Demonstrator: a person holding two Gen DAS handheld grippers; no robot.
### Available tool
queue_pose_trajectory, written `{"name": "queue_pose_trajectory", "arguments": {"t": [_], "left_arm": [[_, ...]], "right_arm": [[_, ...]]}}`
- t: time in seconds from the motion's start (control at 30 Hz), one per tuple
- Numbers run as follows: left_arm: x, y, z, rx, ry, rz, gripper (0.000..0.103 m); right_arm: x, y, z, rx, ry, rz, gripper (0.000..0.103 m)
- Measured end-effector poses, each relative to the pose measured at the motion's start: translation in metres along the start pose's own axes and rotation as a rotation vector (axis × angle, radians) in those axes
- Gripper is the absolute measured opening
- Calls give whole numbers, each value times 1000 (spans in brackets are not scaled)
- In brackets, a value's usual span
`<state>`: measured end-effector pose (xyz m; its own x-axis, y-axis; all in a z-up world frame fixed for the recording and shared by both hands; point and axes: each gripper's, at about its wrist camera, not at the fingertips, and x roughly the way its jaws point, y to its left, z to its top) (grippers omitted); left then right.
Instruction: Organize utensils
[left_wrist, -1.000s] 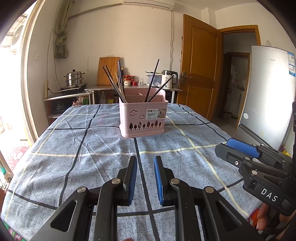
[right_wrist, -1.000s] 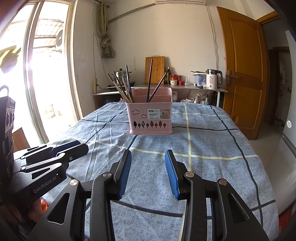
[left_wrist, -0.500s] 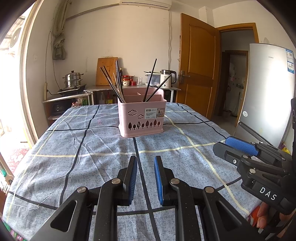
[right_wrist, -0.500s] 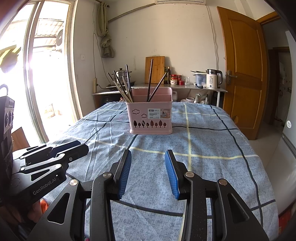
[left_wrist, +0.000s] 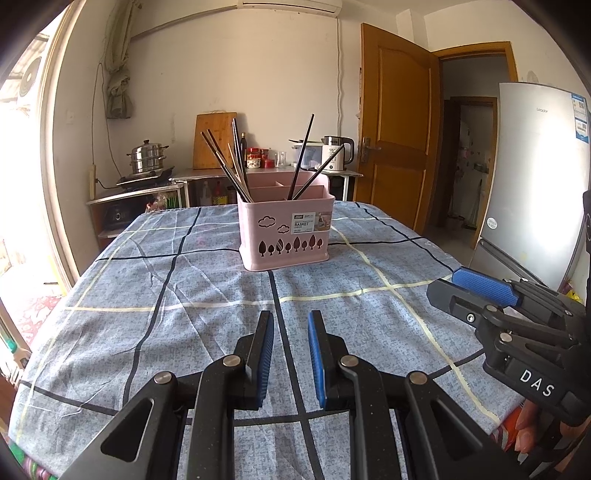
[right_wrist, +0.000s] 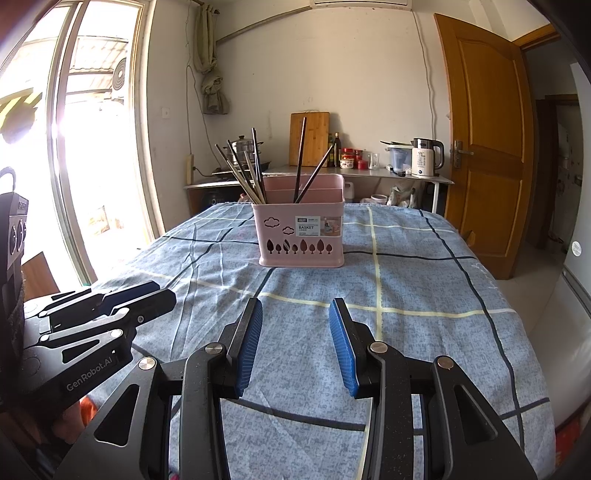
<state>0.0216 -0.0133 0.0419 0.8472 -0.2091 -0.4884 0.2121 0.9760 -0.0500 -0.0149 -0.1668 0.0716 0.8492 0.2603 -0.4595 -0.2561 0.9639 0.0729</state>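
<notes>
A pink utensil basket (left_wrist: 286, 230) stands upright at the middle of the blue checked tablecloth (left_wrist: 207, 291); it also shows in the right wrist view (right_wrist: 302, 229). Several dark chopsticks (left_wrist: 225, 166) lean in its left compartment and two more (left_wrist: 304, 162) in its right one. My left gripper (left_wrist: 290, 321) is open and empty above the near part of the table, well short of the basket. My right gripper (right_wrist: 295, 314) is open and empty, beside the left one, also short of the basket. Each gripper shows in the other's view (left_wrist: 480, 286) (right_wrist: 136, 295).
A side counter (right_wrist: 354, 173) behind the table holds a kettle (right_wrist: 423, 157), jars, a cutting board (right_wrist: 309, 138) and a steel pot (left_wrist: 146, 160). A wooden door (left_wrist: 395, 155) and a fridge (left_wrist: 535, 184) stand to the right, a window (right_wrist: 85, 155) to the left.
The left wrist view has tilted up a little, so the basket sits lower in it. The right gripper has not moved. Both stay open.
</notes>
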Motion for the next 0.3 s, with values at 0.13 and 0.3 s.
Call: {"name": "queue_pose_trajectory", "arguments": {"t": [0.13, 0.3], "left_arm": [[-1, 0, 1, 2, -3, 5, 18], [-2, 2, 1, 1, -7, 6, 18]], "right_arm": [[-1, 0, 0, -1, 2, -1, 39], [-1, 1, 0, -2, 1, -1, 39]]}}
